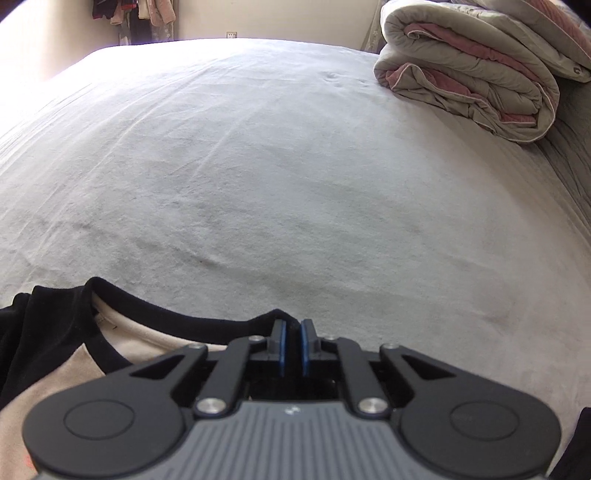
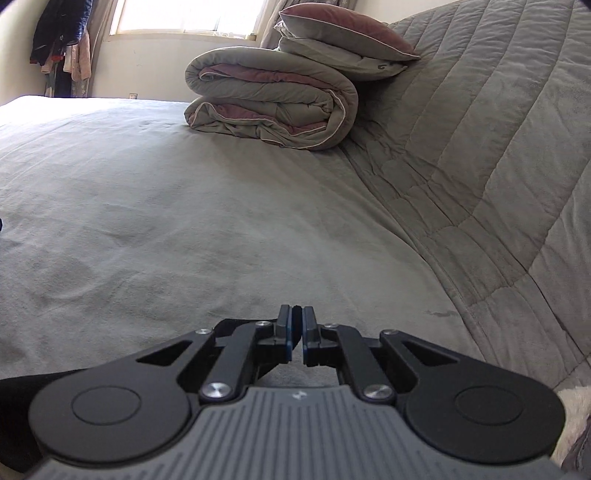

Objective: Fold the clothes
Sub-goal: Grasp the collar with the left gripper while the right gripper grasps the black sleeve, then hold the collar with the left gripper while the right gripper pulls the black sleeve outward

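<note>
Folding barely begun, by the look of it: shirt (image 1: 55, 373) unfolded on bed (image 1: 258, 166). Left gripper (image 1: 293, 345) clamped on black collar (image 1: 177, 314), right gripper (image 2: 296, 332) pinching dark fabric (image 2: 22, 398). Every fold apparently left.

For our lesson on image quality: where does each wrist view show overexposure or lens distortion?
Left wrist view: the far left of the bed sheet is blown out white, and the bed bulges like a dome from fisheye distortion. Right wrist view: the window glares with its detail lost, and the frame corners go dark.
</note>
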Demonstrator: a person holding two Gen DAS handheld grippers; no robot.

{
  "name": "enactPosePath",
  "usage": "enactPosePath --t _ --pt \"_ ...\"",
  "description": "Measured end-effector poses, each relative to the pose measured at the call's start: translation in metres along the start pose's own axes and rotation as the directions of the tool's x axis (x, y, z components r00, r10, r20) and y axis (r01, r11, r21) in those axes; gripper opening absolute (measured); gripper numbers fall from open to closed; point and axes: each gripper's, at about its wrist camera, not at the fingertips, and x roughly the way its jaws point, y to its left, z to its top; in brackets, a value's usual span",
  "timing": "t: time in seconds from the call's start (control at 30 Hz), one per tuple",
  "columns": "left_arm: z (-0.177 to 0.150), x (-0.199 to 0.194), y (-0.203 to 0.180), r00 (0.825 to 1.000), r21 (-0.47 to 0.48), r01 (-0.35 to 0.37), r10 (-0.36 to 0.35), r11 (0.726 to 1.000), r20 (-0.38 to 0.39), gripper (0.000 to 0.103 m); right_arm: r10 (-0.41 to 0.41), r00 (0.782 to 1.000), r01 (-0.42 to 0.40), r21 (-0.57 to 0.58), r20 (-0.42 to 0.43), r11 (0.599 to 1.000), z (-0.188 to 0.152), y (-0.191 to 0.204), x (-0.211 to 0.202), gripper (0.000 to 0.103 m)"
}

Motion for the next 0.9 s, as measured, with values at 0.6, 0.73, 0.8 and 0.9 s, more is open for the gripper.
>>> enactPosePath --t 0.6,0.73,0.8,0.9 --pt "-0.009 -0.002 0.056 0.984 -0.411 0.163 -0.120 0.897 0.128 0.007 0.775 0.632 -0.734 -0.342 -0.028 0.586 -0.020 0.024 -0.070 0.063" --pt "-0.005 -0.013 0.060 0.980 -0.389 0.181 -0.132 0.904 0.148 0.007 0.703 0.701 -0.687 -0.377 -0.120 0.621 -0.025 0.048 -0.055 0.063" --pt "-0.003 -0.017 0.062 0.979 -0.381 0.185 -0.135 0.906 0.156 0.007 0.645 0.747 -0.652 -0.369 -0.163 0.662 -0.029 0.057 -0.042 0.055" --pt "0.000 -0.022 0.064 0.976 -0.370 0.191 -0.137 0.909 0.168 0.007 0.685 0.711 -0.696 -0.295 -0.157 0.655 -0.027 0.048 -0.034 0.017"
